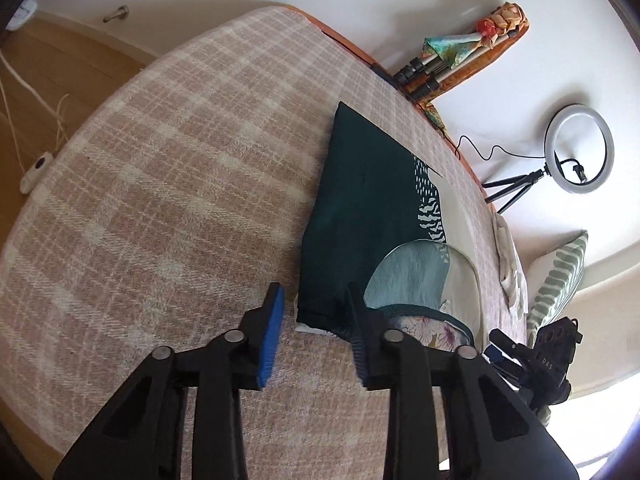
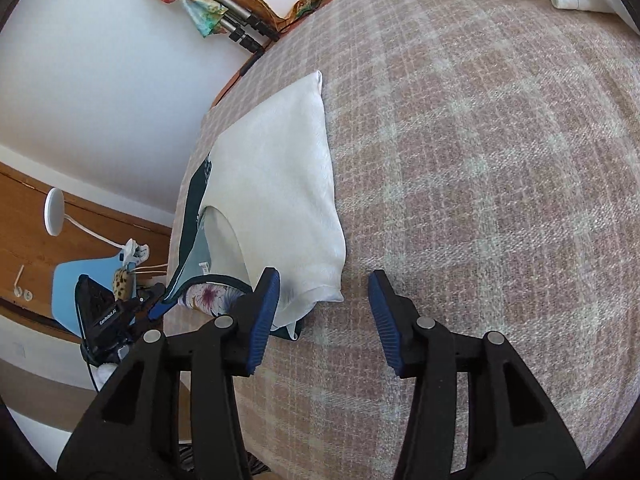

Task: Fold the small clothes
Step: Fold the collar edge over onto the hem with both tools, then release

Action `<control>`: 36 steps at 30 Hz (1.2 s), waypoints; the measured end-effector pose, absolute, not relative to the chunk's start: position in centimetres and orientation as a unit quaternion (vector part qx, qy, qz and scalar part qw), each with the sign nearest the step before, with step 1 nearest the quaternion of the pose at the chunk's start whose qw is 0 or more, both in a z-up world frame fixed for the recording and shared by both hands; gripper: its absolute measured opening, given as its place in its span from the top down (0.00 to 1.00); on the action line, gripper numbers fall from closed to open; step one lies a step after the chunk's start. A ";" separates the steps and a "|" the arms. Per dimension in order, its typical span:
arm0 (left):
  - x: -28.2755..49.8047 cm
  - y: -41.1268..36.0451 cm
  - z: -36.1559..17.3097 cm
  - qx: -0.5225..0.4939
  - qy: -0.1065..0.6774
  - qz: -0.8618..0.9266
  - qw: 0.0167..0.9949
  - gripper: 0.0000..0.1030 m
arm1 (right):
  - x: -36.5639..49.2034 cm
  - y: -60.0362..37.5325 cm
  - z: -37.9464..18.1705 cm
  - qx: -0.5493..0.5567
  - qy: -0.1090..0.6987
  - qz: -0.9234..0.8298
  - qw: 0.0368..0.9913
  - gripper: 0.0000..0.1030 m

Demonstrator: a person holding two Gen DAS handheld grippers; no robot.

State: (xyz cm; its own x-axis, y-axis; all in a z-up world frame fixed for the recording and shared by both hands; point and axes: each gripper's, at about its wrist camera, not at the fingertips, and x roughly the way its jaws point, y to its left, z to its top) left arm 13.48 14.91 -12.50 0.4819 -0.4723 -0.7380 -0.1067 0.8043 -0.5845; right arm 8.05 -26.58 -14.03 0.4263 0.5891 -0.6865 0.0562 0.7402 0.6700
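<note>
Clearly the plaid blanket [image 1: 160, 184] is serving as the folding surface, filling most of both views and giving the cloth a flat, grippy bed to lie on. Lying across the centre right of the left view is the garment [image 1: 352, 208], with a dark green side flap turned inward over its pale middle; in the right view its white flap [image 2: 280, 200] is sitting left of centre, likewise turned in, so the piece looks narrowed into a long strip, probably ready for a crosswise fold. At the bottom of the left view the left gripper [image 1: 316, 320] is hovering with jaws spread at the garment's near corner. The right gripper [image 2: 324, 308] is gaping too, straddling the white flap's near corner, pinching nothing.
</note>
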 end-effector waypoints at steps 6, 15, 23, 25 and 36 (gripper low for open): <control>13.2 15.1 -10.6 -0.267 0.458 -0.114 0.840 0.98 | 8.2 -25.4 -13.5 0.328 0.504 0.203 0.773 0.87; 12.2 16.0 -10.4 -0.237 0.458 -0.101 0.851 0.98 | 5.9 -24.8 -10.5 0.309 0.485 0.208 0.791 0.93; 11.9 15.7 -11.8 -0.199 0.479 -0.085 0.851 0.96 | 5.1 -24.0 -12.3 0.237 0.536 0.198 0.786 0.93; 11.7 15.9 -11.5 -0.178 0.481 -0.073 0.855 0.94 | 4.9 -24.1 -11.9 0.199 0.539 0.173 0.800 0.93; 10.9 15.2 -6.5 -0.183 0.421 -0.058 0.887 0.88 | 6.5 -23.7 -5.7 0.149 0.441 0.171 0.869 0.57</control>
